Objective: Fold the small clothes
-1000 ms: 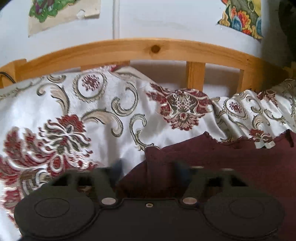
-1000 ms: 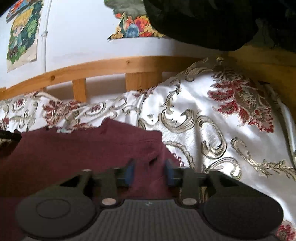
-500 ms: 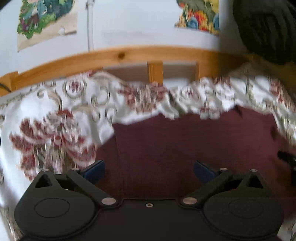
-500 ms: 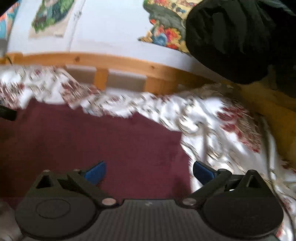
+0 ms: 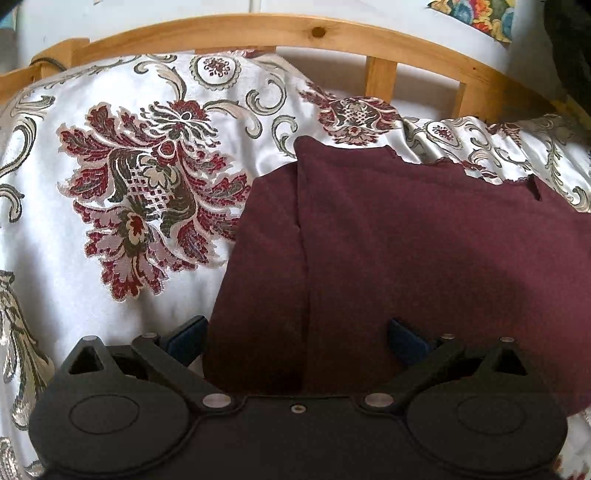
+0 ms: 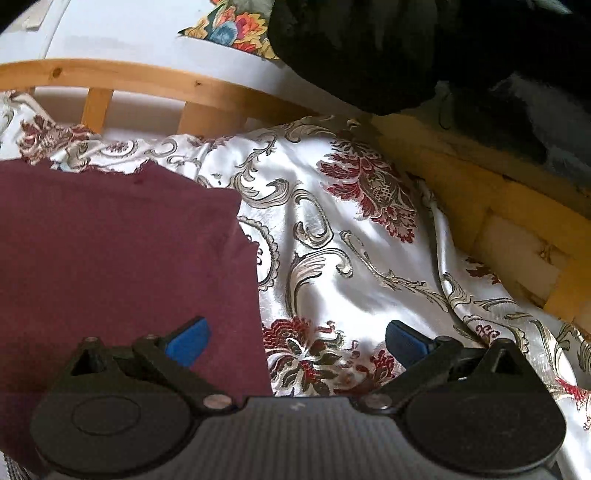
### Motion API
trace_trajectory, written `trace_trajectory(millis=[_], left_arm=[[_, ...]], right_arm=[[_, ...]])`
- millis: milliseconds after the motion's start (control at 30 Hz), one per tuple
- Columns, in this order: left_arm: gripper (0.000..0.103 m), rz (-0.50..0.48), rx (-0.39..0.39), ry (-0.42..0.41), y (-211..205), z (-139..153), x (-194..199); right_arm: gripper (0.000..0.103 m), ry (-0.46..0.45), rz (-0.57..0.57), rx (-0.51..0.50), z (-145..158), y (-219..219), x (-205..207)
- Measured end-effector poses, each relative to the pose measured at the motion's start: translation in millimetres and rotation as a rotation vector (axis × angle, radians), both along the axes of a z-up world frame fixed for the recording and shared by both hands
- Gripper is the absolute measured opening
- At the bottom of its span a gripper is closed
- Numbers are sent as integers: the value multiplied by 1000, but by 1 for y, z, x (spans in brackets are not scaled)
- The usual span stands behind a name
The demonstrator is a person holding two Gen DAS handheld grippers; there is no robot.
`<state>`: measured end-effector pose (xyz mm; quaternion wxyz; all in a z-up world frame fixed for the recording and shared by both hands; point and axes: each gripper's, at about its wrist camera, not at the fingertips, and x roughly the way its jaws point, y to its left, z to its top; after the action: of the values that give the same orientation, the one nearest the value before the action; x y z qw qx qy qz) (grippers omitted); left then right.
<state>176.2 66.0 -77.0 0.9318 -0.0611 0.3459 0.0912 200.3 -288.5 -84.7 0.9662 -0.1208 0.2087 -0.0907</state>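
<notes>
A maroon garment (image 5: pixel 424 240) lies folded flat on a white bedspread with red and gold flowers (image 5: pixel 140 192). In the left wrist view its left edge, with a fold line, runs down between the blue pads; my left gripper (image 5: pixel 295 338) stands wide open above that edge, gripping nothing. In the right wrist view the same maroon garment (image 6: pixel 122 254) fills the left half. My right gripper (image 6: pixel 295 338) is wide open over the garment's right edge, one pad above the cloth, the other above the bedspread (image 6: pixel 351 229).
A curved wooden bed rail (image 5: pixel 258 29) with slats runs along the far side, a white wall with colourful pictures behind it. A dark bulky cloth (image 6: pixel 369 48) hangs at the upper right. A yellow wooden frame (image 6: pixel 498 206) borders the bed on the right.
Both grippers went from nearly shut on the maroon cloth to wide open and let it go. The garment now lies flat, and both cameras have shifted and dipped toward it.
</notes>
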Motion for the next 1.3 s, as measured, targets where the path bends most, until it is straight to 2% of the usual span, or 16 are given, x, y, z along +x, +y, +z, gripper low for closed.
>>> trace_trajectory(millis=[267,767,833,933,1000,1067,1133,1233,1300], left_arm=[[103,-12,24,-94,-2,-10,-12],[102,-17,5,-131,0,-11,-19],[102,-17,4,-134,0,-11,-20],[102,-17,4,-139,0,-12,-22],[102,-16,1,-143,0,-12,-23],[102,-15,-4,-147,1,-12,-25],[102,-14,-2,-148,0,-12,-24],[102,-14,0,-148,0,-12,-24],[102,-14,1,-149,0,-12,-24]], right_arm=[[103,6,7,33,1,-4,1],[103,11,9,73,2,-7,0],[103,-29,-9,87,6,-9,-7],[103,-203,-53,79,22,-3,-30],[103,-266,12,83,34,8,-40],[103,-265,96,92,41,24,-46],[103,-242,196,115,44,42,-49],[103,-149,392,119,44,74,-46],[103,-116,450,97,42,95,-44]])
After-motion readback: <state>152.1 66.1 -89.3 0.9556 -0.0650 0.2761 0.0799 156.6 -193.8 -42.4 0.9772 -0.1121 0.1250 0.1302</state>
